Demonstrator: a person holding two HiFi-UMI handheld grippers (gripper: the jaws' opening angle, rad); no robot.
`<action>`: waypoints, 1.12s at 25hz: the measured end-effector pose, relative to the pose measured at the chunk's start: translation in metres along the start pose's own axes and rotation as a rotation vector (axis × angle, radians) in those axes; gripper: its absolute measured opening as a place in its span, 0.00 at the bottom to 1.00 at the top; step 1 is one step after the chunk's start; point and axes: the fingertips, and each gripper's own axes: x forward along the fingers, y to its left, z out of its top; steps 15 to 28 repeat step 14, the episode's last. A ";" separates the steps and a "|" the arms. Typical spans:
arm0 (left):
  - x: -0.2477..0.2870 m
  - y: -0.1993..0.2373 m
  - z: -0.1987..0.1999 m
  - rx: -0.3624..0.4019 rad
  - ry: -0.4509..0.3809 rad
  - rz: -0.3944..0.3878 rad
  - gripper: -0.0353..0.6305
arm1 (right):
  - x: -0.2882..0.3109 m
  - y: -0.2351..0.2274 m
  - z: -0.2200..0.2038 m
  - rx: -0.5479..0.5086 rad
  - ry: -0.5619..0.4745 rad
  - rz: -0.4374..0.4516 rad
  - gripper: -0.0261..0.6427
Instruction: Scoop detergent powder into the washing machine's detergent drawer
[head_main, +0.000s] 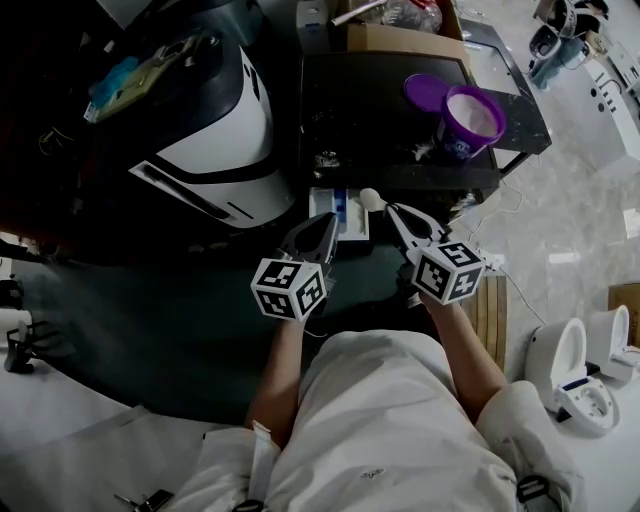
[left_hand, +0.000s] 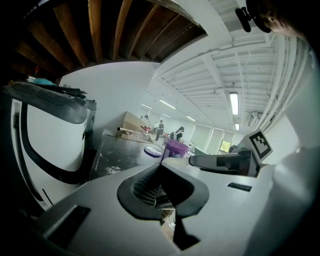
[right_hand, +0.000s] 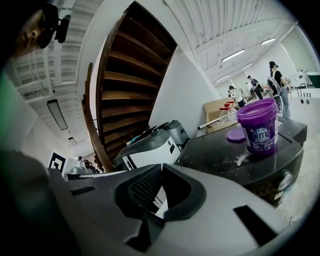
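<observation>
Head view: left gripper (head_main: 326, 220) and right gripper (head_main: 394, 209) point forward side by side, flanking the detergent drawer (head_main: 350, 224). Left fingers pressed together, empty; right fingers pinch a white scoop (head_main: 370, 198). The open purple detergent tub (head_main: 470, 122) stands beyond.

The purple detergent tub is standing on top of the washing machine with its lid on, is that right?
Not quite. The purple tub does stand on top of the washing machine, but its lid is off and lies beside it on the dark top. The head view shows this.
</observation>
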 end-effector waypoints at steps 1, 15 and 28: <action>0.000 0.000 0.000 0.000 0.001 0.000 0.08 | 0.000 0.000 0.000 0.000 0.000 0.001 0.05; 0.000 -0.002 0.000 0.005 0.002 0.000 0.08 | -0.001 0.002 -0.001 -0.010 0.005 0.005 0.05; 0.000 -0.002 0.000 0.005 0.002 0.000 0.08 | -0.001 0.002 -0.001 -0.010 0.005 0.005 0.05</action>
